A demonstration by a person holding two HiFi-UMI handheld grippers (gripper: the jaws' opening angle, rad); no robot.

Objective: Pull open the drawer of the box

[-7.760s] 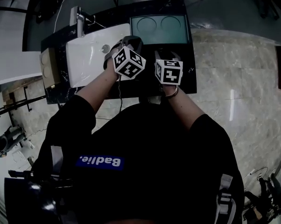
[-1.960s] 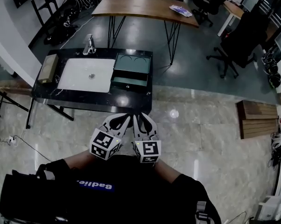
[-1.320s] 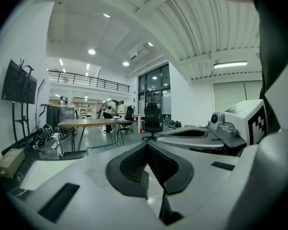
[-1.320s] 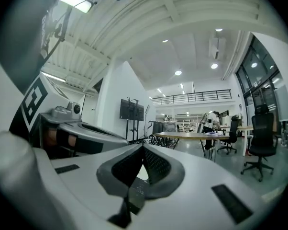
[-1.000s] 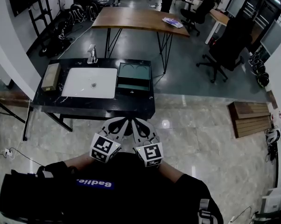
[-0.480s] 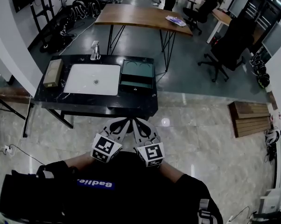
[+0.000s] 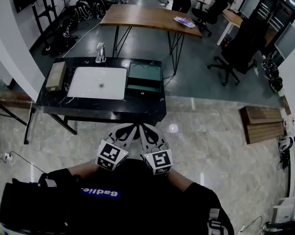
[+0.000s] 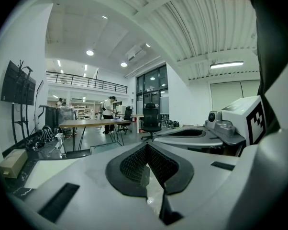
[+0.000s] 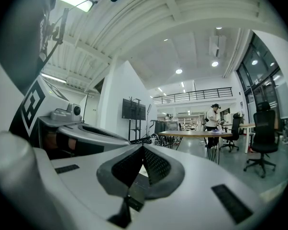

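The dark green box (image 7: 144,77) stands on the right part of a black table (image 7: 98,109), well ahead of me. Its front face with a small knob (image 7: 142,89) is turned toward me; from here I cannot tell how far the drawer stands out. Both grippers are held close to my chest, side by side, far from the box. The left gripper (image 7: 132,128) is shut with nothing between its pads, its jaws meeting in the left gripper view (image 8: 146,146). The right gripper (image 7: 143,128) is likewise shut and empty (image 9: 143,148).
A white basin (image 7: 97,82) with a faucet (image 7: 100,53) lies left of the box, and a cardboard carton (image 7: 56,76) sits at the table's left end. Behind are a wooden table (image 7: 150,18) and an office chair (image 7: 240,48). Wooden benches (image 7: 262,125) lie at the right on the marble floor.
Over the last second the view has shifted only slightly. Both grippers stay shut together at my chest, and the box has not moved.
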